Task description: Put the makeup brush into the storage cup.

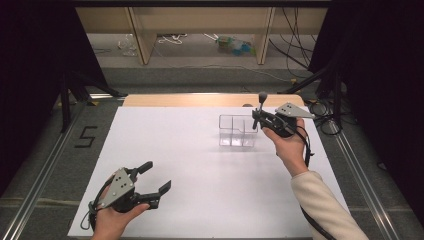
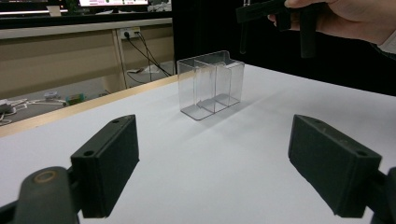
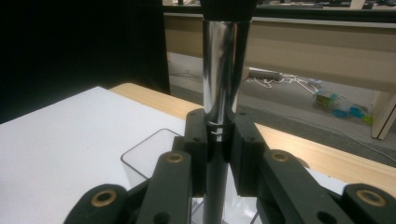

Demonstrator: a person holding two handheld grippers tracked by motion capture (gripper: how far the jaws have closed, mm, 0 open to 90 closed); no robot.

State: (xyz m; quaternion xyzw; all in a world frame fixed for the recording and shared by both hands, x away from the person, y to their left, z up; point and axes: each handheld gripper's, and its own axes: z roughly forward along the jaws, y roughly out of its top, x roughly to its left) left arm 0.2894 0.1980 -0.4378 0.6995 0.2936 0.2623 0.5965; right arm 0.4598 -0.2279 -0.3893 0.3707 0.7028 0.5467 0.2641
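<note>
A clear plastic organiser (image 1: 237,131) with several compartments stands on the white table top (image 1: 175,150), right of centre toward the back. My right gripper (image 1: 258,120) hovers at its right rear corner, shut on an upright tool with a shiny metal shaft (image 3: 222,70) and a dark rounded top (image 1: 262,96). In the right gripper view the jaws clamp the shaft (image 3: 219,140) directly above the organiser's rim (image 3: 140,156). My left gripper (image 1: 157,176) rests low at the front left, open and holding nothing. In its own view the open left gripper (image 2: 229,163) faces the organiser (image 2: 211,84).
A wooden strip (image 1: 210,100) runs along the table's far edge. Beyond it are grey floor, cables and the legs of a shelf (image 1: 142,40). A taped "5" (image 1: 86,136) marks the floor to the left. Dark curtains flank both sides.
</note>
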